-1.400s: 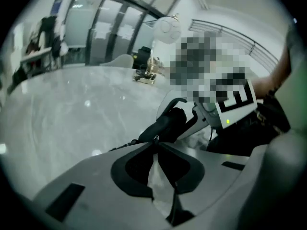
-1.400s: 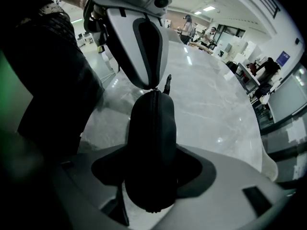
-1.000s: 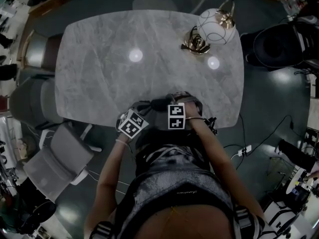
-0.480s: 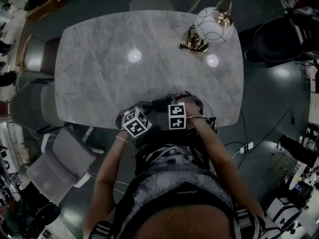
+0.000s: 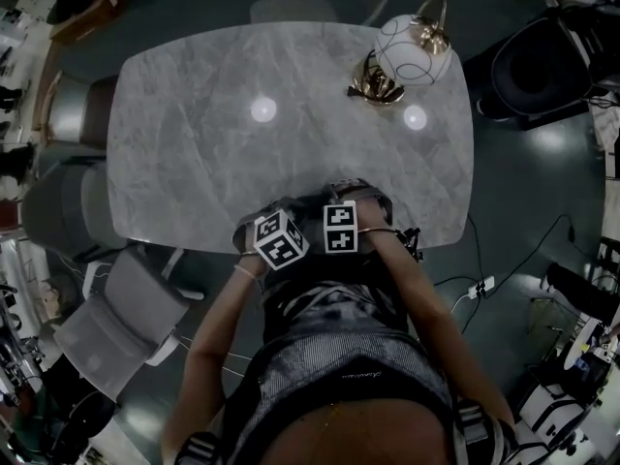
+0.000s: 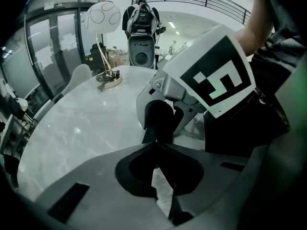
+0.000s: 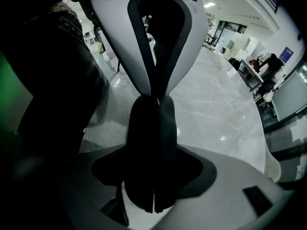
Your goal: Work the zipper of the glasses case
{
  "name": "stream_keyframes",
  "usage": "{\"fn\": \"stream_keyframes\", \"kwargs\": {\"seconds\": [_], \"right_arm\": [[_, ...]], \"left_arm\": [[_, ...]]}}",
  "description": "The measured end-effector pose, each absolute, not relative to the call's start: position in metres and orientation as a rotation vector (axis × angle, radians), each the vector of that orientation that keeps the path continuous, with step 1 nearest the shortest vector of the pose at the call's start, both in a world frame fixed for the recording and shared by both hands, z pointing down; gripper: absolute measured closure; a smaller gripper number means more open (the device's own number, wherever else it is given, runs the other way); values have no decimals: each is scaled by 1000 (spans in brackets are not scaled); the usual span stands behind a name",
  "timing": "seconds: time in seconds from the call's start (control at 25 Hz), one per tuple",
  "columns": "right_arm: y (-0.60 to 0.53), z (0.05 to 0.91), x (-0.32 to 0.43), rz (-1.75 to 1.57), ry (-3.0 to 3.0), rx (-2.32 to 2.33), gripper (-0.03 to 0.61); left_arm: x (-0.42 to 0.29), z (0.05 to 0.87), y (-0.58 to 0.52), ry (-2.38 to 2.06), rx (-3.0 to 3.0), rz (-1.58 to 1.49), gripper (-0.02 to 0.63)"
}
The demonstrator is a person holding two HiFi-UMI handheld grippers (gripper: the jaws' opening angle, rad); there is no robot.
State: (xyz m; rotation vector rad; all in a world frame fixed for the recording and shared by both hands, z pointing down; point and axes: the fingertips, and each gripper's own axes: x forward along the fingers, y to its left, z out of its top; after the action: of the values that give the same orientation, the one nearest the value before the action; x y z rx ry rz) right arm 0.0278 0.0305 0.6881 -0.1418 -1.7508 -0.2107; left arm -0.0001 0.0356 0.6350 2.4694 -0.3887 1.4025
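Note:
The black glasses case (image 7: 153, 123) is clamped upright between the pads of my right gripper (image 7: 153, 150), which is shut on it above the table's near edge. My left gripper (image 6: 154, 145) faces it from the other side. Its jaws are shut, and the tips pinch together right at the end of the case (image 6: 160, 121), on the zipper pull, which is too small and dark to make out. In the head view both marker cubes sit side by side at the near edge, the left gripper (image 5: 298, 211) left of the right gripper (image 5: 325, 203), with the case almost hidden between them.
The grey marble table (image 5: 194, 163) stretches away from me. A gold lamp with a white globe (image 5: 412, 51) stands at its far right. Grey chairs (image 5: 116, 308) stand at the left, and another chair (image 5: 291, 8) at the far side. Cables lie on the floor at the right.
My left gripper has moved right, up to the case and close beside the right gripper, and its marker cube has turned. The right gripper has held still with the case.

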Motion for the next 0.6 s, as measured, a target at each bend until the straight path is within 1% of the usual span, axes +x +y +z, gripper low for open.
{"fn": "stream_keyframes", "kwargs": {"seconds": [0.16, 0.4, 0.6], "right_arm": [[31, 689, 28, -213, -1754, -147, 268], [28, 675, 37, -155, -1849, -121, 267], [28, 662, 47, -130, -1949, -114, 268]], "left_arm": [[6, 635, 35, -397, 2435, 1444, 607], [3, 636, 33, -437, 2387, 1359, 607], [4, 635, 34, -442, 2387, 1366, 607]]}}
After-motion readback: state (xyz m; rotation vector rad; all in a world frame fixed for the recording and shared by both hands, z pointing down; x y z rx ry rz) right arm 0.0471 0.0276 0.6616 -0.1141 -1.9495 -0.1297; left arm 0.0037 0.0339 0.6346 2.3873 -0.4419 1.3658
